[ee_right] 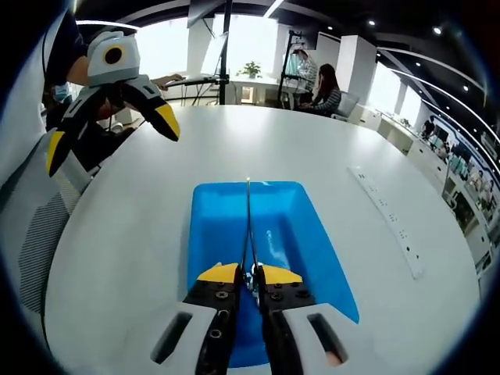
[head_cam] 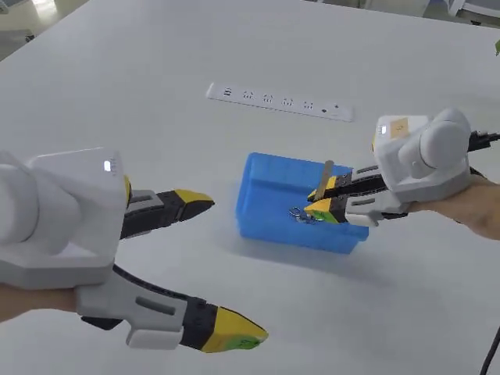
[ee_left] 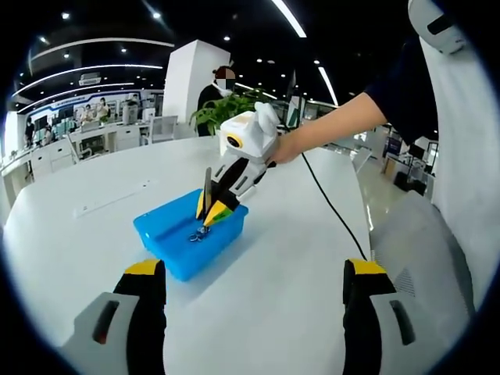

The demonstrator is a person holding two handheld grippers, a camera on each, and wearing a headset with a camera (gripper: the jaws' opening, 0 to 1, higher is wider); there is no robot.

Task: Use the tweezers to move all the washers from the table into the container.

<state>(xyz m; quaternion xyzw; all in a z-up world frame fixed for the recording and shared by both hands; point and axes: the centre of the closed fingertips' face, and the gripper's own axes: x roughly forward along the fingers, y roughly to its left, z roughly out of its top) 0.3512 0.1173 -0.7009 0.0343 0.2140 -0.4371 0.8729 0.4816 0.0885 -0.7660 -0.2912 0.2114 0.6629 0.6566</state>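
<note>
Metal washers (head_cam: 299,212) lie clustered on the floor of the blue container (head_cam: 289,234), right beneath the right gripper (head_cam: 324,201). Its jaws are clamped on the tweezers (head_cam: 323,181), which stand steeply with the upper end above the jaws, likely for a drop into the bin; I cannot tell whether the tips carry a washer. The left gripper (head_cam: 230,269) hangs wide apart and empty over the white table (head_cam: 117,94), clear of the bin, and a power strip (head_cam: 277,101) lies beyond, obstructing nothing.

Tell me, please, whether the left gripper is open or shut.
Open. The left gripper has its yellow-tipped jaws spread wide, with bare table between them.
</note>
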